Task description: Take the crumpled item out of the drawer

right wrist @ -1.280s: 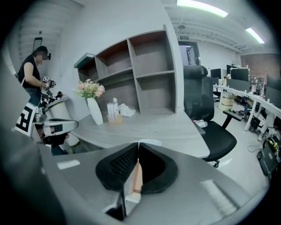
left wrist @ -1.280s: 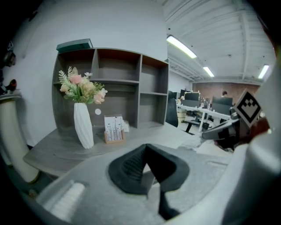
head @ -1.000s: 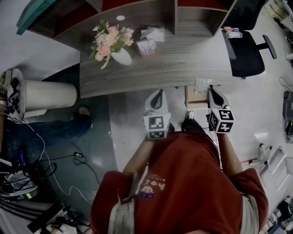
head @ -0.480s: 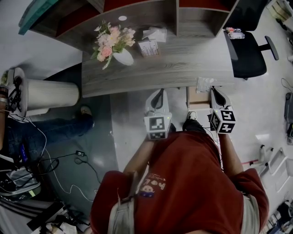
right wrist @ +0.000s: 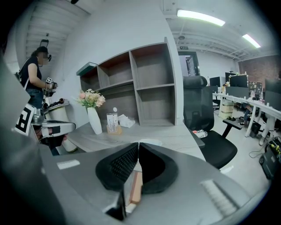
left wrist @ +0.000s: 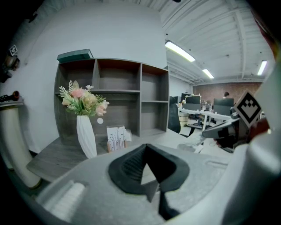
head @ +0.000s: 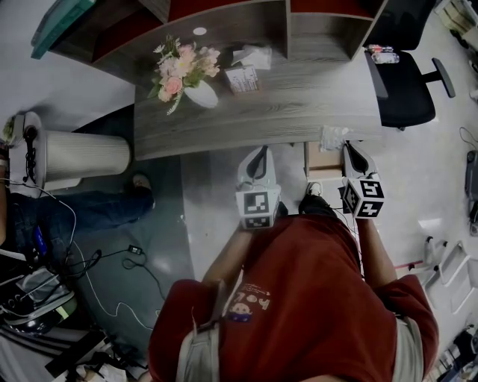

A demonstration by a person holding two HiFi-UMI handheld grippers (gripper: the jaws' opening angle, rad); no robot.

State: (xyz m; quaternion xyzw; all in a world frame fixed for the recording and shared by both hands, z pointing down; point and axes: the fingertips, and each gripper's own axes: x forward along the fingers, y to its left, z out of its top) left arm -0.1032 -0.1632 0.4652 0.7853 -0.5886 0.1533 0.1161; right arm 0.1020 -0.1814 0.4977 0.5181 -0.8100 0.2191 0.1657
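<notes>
I count two tools, the left tool (head: 259, 153) and the right tool (head: 349, 149). One table (head: 299, 104) carries one vase (head: 200, 92) of flowers and one card box (head: 240, 77). There are two crumpled white items (head: 250, 54) (head: 332, 136), one black chair (head: 403, 86), one shelf unit (head: 224, 15) and one drawer (head: 323, 158).

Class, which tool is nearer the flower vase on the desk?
Left. The left tool is off the desk edge, down-right of the vase; the right tool is farther right.

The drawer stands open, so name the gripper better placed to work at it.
Right. The right gripper sits just beside the open drawer and the crumpled item; the left gripper is well to the left of both.
</notes>
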